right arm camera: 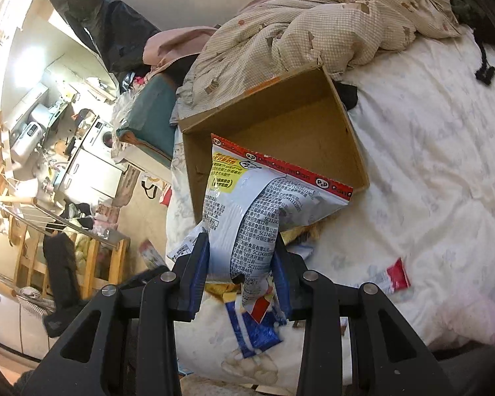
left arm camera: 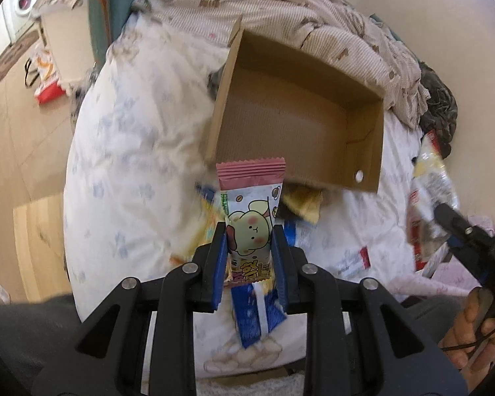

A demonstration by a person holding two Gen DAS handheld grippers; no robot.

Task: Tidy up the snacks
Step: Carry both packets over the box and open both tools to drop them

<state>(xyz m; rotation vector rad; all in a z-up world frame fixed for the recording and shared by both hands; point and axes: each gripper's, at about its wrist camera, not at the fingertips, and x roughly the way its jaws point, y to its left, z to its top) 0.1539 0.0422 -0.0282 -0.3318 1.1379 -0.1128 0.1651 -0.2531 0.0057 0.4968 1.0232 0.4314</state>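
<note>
Tongs (left arm camera: 250, 247) downward, clamping snack packet (left arm camera: 251, 208).

A bedroom in a small home.
A bed (right arm camera: 429, 171) with rumpled quilt (right arm camera: 313, 26); a washing machine (right arm camera: 104, 137) stands beyond.

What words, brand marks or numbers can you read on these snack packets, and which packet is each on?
"P&P": round logos on the red top strip of the silver bag.
"SC1122...": partial code in that bag's dense print; the rest is too small.
Pink cartoon packet: lettering unreadable.

Blurred snack packets (left arm camera: 427, 217) at right; claw cut off.
</note>
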